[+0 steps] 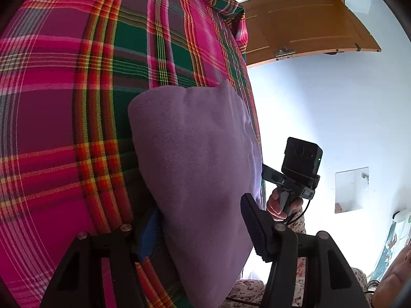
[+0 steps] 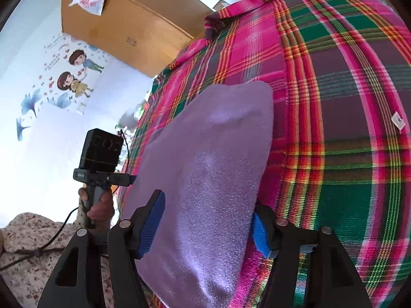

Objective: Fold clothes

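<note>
over the plaid sheet, left gripper and right gripper each pinch the purple cloth; best keep both edges level, taut, corners matched.

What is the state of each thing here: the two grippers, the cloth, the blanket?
Left gripper: shut on the purple cloth.
Right gripper: shut on the purple cloth.
Purple cloth: held between both grippers, over the blanket.
Plaid blanket: spread out under the cloth.
</note>
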`<state>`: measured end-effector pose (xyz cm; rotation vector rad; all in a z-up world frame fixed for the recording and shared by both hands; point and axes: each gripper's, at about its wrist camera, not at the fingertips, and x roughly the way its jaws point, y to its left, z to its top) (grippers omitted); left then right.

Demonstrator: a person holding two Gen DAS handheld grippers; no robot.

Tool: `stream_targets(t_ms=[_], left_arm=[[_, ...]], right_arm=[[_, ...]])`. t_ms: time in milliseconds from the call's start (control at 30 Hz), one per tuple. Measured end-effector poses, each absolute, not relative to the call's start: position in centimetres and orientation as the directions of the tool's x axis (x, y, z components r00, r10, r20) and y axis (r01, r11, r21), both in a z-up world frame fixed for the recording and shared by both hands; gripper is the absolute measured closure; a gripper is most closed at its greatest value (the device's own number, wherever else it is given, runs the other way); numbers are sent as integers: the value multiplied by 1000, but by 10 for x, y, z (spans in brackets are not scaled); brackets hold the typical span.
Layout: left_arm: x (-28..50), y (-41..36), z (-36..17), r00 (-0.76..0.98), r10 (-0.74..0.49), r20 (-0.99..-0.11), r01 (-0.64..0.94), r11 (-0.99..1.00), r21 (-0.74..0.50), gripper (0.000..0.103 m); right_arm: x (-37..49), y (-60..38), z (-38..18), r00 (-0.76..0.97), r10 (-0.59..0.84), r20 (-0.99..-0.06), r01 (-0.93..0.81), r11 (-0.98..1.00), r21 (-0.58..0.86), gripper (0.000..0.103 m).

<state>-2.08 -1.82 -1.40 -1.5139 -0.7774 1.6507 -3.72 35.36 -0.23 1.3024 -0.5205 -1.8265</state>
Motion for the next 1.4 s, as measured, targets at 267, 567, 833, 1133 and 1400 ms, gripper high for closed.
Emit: stream_targets(t_ms=[267,567,833,1133,1400], left_arm=[[-17,-20,-12,-18,845,-535,-119,-533,-837,48],[-20,-19,-11,21,851,-524,-112,-519,-847,48],[-23,-24,-16,49,851,-523,-87,-518,-851,56],[-21,-31,-14,50,852,-521,-69,-517,-853,65],[-19,-33,-11,39,854,-519,-50,-517,-854,71]], right_arm=[[-37,351,0,-122,-808,-576,388,-573,722,39],[-45,343,1,-76,-806,-587,403,-564,721,40],[-44,344,-1,-70,-810,-582,407,-555,725,40],[-42,357,-5,-99,-803,-588,361,-580,730,71],[-40,355,-4,-110,-799,-591,356,-586,728,77]])
